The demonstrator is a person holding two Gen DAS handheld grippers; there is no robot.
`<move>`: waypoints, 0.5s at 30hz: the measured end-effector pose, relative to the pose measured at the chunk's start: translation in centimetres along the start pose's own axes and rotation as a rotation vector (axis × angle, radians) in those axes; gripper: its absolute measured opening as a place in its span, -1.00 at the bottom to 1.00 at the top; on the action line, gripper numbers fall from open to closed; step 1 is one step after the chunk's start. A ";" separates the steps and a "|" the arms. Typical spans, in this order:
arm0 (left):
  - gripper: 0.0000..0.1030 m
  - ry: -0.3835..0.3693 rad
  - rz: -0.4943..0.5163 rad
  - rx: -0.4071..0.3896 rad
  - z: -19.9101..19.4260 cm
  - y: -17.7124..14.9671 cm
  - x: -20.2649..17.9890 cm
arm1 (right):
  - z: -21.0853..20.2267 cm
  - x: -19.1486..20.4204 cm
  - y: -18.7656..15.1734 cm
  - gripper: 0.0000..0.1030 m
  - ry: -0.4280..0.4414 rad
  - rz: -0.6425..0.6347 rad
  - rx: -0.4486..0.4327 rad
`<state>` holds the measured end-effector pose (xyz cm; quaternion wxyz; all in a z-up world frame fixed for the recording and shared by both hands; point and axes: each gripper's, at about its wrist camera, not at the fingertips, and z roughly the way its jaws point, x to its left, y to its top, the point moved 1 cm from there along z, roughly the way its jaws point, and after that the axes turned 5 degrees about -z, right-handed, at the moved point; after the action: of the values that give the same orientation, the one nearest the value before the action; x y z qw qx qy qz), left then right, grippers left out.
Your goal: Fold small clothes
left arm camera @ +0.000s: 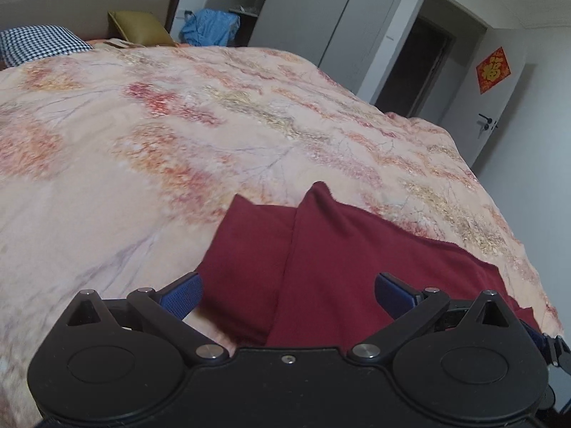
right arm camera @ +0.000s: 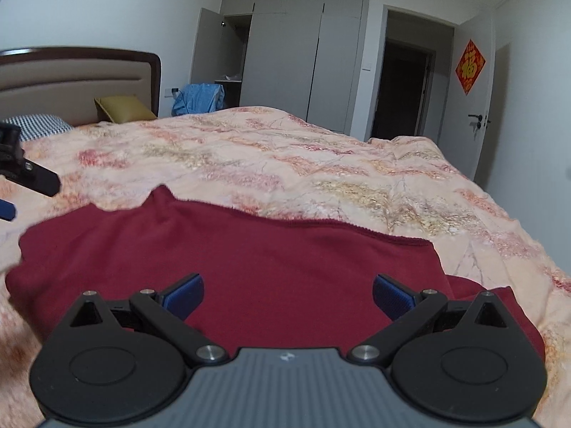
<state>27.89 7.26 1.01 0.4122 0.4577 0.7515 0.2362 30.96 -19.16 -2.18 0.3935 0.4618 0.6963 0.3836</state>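
Observation:
A dark red garment (left arm camera: 321, 260) lies on the floral bedspread (left arm camera: 178, 125), partly folded, with one layer overlapping another along a vertical edge. My left gripper (left arm camera: 288, 290) is open above its near left part, blue pads wide apart. In the right wrist view the same garment (right arm camera: 249, 256) spreads wide across the bedspread (right arm camera: 321, 164). My right gripper (right arm camera: 288, 290) is open above its near edge and holds nothing. The left gripper (right arm camera: 21, 182) shows at that view's left edge.
A padded headboard (right arm camera: 71, 75), a checked pillow (left arm camera: 39, 42) and an olive cushion (right arm camera: 121, 107) are at the bed's far end. A blue cloth (right arm camera: 200, 98), grey wardrobes (right arm camera: 303, 53), a dark doorway (right arm camera: 403, 89) and an open door (right arm camera: 471, 114) stand beyond.

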 end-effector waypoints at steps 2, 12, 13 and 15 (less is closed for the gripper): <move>0.99 -0.007 0.005 -0.039 -0.9 -1.6 0.8 | 0.2 0.6 -0.9 1.00 -0.020 -0.023 0.006; 0.99 -0.006 -0.108 -0.142 0.2 -6.8 1.8 | 1.7 0.6 -5.0 1.00 0.010 0.024 -0.005; 0.99 -0.016 -0.105 -0.151 0.4 -6.9 1.6 | 1.6 0.7 -5.0 1.00 0.004 0.018 -0.008; 0.99 -0.027 -0.103 -0.159 0.8 -7.3 1.2 | 1.6 0.6 -5.1 1.00 -0.001 0.014 -0.010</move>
<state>24.66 4.84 -5.28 0.4686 0.3875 0.7475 0.2675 30.47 -19.71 -7.49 0.3933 0.4649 0.6909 0.3897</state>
